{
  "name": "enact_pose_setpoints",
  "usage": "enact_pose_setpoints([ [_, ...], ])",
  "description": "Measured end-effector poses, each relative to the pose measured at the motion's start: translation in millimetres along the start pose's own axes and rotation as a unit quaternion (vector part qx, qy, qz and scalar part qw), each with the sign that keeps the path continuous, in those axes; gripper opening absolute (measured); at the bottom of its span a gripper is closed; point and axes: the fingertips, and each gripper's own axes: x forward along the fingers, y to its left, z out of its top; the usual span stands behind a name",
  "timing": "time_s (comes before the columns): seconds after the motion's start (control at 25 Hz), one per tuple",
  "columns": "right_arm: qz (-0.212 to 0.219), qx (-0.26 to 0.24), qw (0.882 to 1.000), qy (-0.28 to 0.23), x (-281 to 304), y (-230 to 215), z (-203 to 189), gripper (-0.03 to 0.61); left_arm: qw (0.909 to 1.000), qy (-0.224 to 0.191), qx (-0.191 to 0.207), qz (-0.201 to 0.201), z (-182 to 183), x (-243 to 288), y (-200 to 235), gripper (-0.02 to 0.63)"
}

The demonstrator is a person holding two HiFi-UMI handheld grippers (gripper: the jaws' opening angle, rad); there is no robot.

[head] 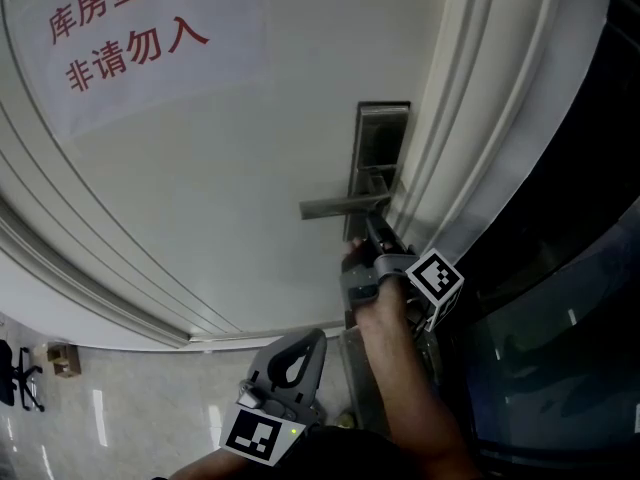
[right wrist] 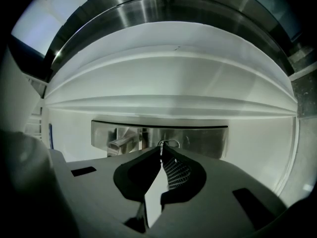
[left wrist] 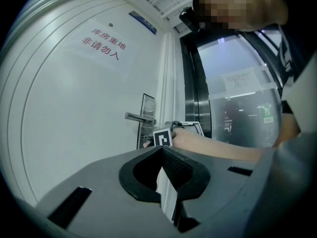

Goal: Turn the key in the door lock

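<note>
Six o'clock in the head view: the left gripper (head: pixel 305 346) hangs low, jaws pressed together on nothing. Beyond it the right gripper (right wrist: pixel 161 150) is pinched tight on the key (right wrist: pixel 168 143), at the steel lock plate (head: pixel 382 143) just under the handle (head: pixel 340 208), by the white door's (head: pixel 250 168) three-o'clock edge. A red-lettered sign (head: pixel 130 28) sits at eleven.

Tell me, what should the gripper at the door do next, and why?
Probably twist the right gripper gently to turn the key. Its jaws look closed on the key, right at the metal lock plate, so the grasp seems done and turning is what remains.
</note>
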Motion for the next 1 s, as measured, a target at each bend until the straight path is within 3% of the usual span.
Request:
enact_pose_setpoints([
  [0.44, -0.005, 0.004, 1.000, 0.001, 13.9, -0.5, -0.7, 0.020, 0.9999, -0.008, -0.004, 0.007, 4.4, 0.1, 9.7, 0.005],
  [0.72, 0.050, 0.012, 0.998, 0.036, 8.0, -0.5, -1.2, 0.041, 1.0000, -0.005, -0.004, -0.001, 3.4, -0.7, 1.1, 0.005],
  [1.0, 0.055, 0.000, 0.998, 0.039, -1.7, 0.2, -0.2, 0.052, 1.0000, -0.008, -0.005, 0.003, 3.3, -2.6, -2.1, 0.005],
])
